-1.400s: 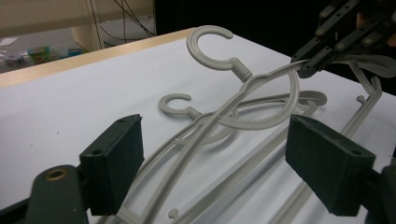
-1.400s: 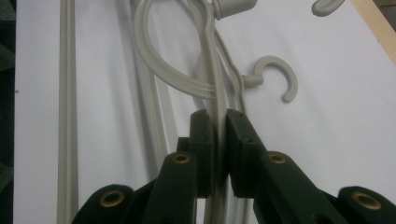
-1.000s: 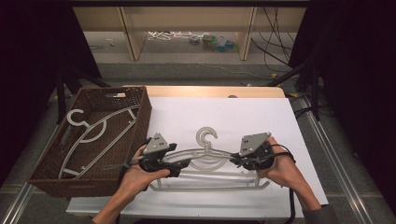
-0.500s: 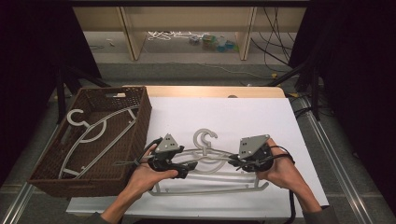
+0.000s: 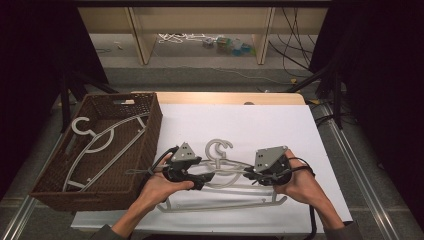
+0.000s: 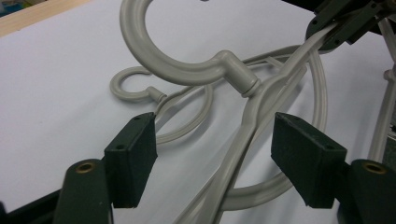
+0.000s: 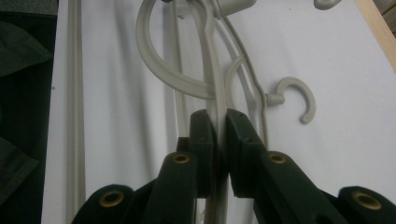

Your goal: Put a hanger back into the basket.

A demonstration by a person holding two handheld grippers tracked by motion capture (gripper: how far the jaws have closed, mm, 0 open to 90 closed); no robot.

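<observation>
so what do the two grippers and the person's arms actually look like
Both the left gripper and the right gripper are black, each topped by a grey three-cornered plate, with a black cable trailing off. The jaws end in dark blocky pads, and brass-coloured rivets sit at the pivots. The forearms are bare, with dark grey sleeves showing at the bottom edge.

My left gripper (image 5: pixel 199 178), lower centre, gapes wide; my right gripper (image 5: pixel 250 175) beside it is clamped tight.

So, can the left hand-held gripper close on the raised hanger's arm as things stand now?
Probably yes. The left hand-held gripper is open, and the raised hanger already runs between its jaws with nothing in the way. The right hand-held gripper holds its other arm.
</observation>
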